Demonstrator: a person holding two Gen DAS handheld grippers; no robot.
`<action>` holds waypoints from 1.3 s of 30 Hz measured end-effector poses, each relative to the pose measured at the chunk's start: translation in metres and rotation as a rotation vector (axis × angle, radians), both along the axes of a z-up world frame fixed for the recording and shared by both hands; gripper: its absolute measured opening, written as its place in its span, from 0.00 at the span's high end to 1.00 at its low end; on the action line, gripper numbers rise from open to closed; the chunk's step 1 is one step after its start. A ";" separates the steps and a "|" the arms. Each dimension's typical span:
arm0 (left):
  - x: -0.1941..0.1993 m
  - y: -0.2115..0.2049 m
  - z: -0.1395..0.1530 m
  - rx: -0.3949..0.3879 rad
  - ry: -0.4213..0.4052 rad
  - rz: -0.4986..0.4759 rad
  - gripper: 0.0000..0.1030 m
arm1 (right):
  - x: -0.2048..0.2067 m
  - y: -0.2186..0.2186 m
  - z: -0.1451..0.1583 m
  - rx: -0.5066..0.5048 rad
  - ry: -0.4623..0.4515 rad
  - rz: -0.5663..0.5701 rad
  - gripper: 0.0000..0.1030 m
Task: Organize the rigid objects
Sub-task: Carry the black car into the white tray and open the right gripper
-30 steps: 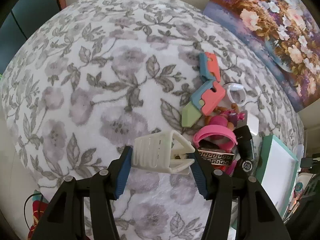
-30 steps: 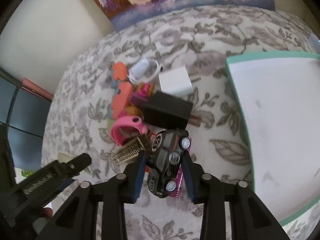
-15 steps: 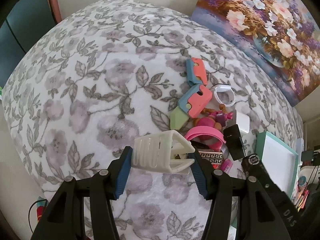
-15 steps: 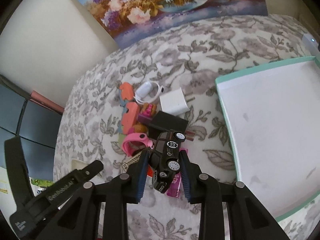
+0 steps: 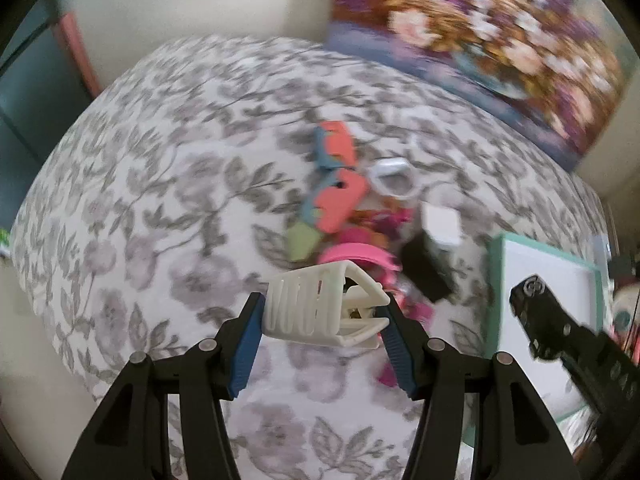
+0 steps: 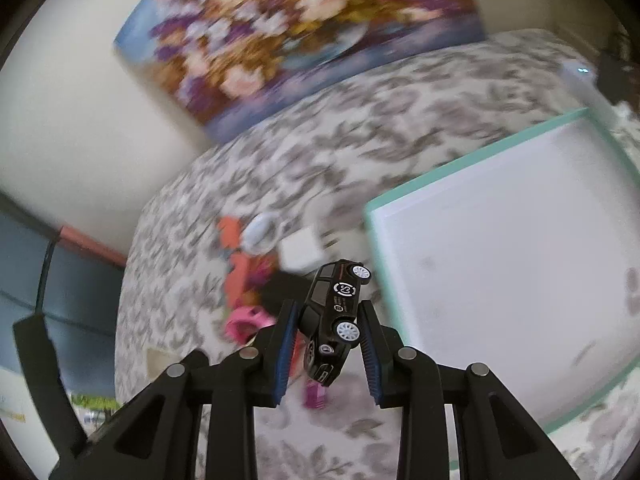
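The left gripper (image 5: pixel 322 320) is pinching a cream-white ribbed plastic hair claw clip (image 5: pixel 320 308) between its blue-padded fingers (image 5: pixel 248 344); the clip is sitting clear of the surface, above the grey-and-white floral bedspread (image 5: pixel 160 208). The right gripper (image 6: pixel 328 340) is pinching a small black toy car with white wheels (image 6: pixel 334 316) across its body, nose pointing down toward the camera, and the car is also hanging clear of the bedspread, just beside the near-left corner of the tray.

The shallow white tray with a mint-green rim (image 6: pixel 460 172) is lying on the bedspread to the right of the clutter. Its visible floor is carrying only a few faint marks and no objects, so sorting is judged to be at an early stage: two items are in hand and none is deposited yet.

The remaining items are lying in a loose pile on the bedspread between the clip and the tray:
- coral-and-blue foam puzzle pieces (image 5: pixel 340 196), with a pale green piece (image 5: pixel 302 242) beside them;
- a white plastic ring-shaped item (image 5: pixel 394 178);
- a white cube-shaped charger block (image 5: pixel 440 226);
- a flat black rectangular box (image 5: pixel 424 276);
- a pink curved plastic band (image 5: pixel 356 254).

Several smaller pink items in the pile are too blurred to identify. All of these are judged to be awaiting transfer.
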State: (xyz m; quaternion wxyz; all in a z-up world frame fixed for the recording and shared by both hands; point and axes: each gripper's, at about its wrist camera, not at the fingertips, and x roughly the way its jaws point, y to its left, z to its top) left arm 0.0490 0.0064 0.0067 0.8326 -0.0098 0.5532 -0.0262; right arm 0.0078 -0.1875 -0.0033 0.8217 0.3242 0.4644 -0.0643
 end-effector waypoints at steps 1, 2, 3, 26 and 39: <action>-0.002 -0.007 0.001 0.005 -0.006 -0.020 0.43 | -0.004 -0.011 -0.001 -0.002 0.005 -0.030 0.68; -0.006 -0.019 0.002 0.014 -0.014 -0.055 0.43 | -0.008 -0.020 -0.003 -0.006 0.012 -0.055 0.68; -0.009 -0.028 0.003 0.019 -0.021 -0.082 0.43 | -0.012 -0.031 -0.004 -0.016 0.021 -0.083 0.68; -0.070 -0.200 -0.032 0.047 -0.051 -0.580 0.43 | -0.075 -0.143 -0.026 -0.014 0.084 -0.316 0.68; -0.061 -0.203 -0.072 0.123 0.025 -0.584 0.43 | -0.071 -0.140 -0.034 -0.005 0.108 -0.304 0.68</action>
